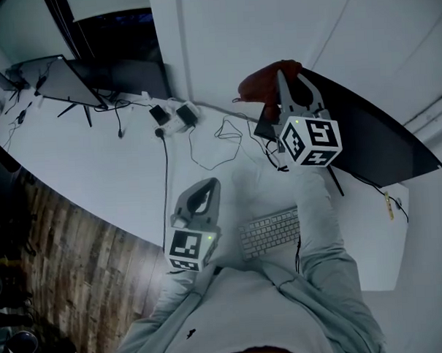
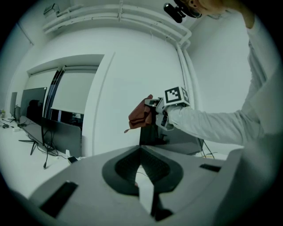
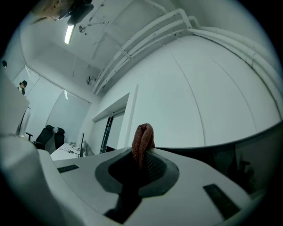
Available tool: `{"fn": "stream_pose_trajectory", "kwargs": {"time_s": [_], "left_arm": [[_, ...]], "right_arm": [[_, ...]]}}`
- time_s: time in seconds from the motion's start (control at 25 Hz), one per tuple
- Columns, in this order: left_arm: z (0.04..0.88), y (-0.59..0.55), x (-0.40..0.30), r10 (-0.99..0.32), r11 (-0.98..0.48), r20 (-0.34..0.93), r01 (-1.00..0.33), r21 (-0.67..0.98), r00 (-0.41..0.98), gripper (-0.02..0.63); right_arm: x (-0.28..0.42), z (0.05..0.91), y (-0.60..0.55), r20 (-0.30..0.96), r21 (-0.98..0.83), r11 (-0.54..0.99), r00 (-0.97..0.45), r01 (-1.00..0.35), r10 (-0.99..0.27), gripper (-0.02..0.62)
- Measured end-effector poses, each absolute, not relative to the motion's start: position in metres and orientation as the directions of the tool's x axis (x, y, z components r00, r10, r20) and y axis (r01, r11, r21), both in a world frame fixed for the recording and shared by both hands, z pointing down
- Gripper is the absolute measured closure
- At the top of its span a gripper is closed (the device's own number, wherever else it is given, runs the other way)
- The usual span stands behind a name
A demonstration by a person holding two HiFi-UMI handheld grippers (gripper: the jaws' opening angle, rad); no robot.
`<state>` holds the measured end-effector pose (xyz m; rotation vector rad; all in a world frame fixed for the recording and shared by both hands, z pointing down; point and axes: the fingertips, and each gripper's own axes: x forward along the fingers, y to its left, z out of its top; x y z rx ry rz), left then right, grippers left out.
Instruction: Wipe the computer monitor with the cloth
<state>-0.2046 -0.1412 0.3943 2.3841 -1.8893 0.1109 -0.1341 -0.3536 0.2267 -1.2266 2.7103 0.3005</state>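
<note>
Head view: my right gripper [image 1: 291, 80], upper centre of the frame, is clamped on the reddish cloth [image 1: 264, 81] and holds it at the upper-left end of the dark computer monitor [image 1: 373, 143]. The monitor's long axis runs from there down to the lower right, so I judge the wipe has to travel that way. My left gripper [image 1: 205, 189] hangs low at centre, just left of the keyboard [image 1: 271, 232] on the white desk [image 1: 81, 163], well apart from the screen; the right is plainly the nearer one.

Left gripper view: its jaws are pressed together with nothing between them. Beyond them, centre frame, the cloth [image 2: 140, 115] bunches ahead of the right gripper [image 2: 155, 108], above the monitor's [image 2: 177, 142] edge.

Right gripper view: a fold of the cloth [image 3: 142, 140] stands up out of the closed jaws at centre. The monitor's [image 3: 230, 159] dark edge runs off to the right behind them. Whether cloth touches the glass I cannot say; it seems to sit at the top edge.
</note>
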Motion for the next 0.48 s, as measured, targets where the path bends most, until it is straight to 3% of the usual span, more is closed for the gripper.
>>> {"fn": "stream_pose_trajectory", "kwargs": {"time_s": [0.48], "left_arm": [[0.399, -0.156, -0.208, -0.95, -0.291, 0.112, -0.956, 0.023, 0.292, 0.584]], "right_arm": [[-0.131, 0.244, -0.359, -0.23, 0.118, 0.6, -0.609, -0.791, -0.759, 0.56]]}}
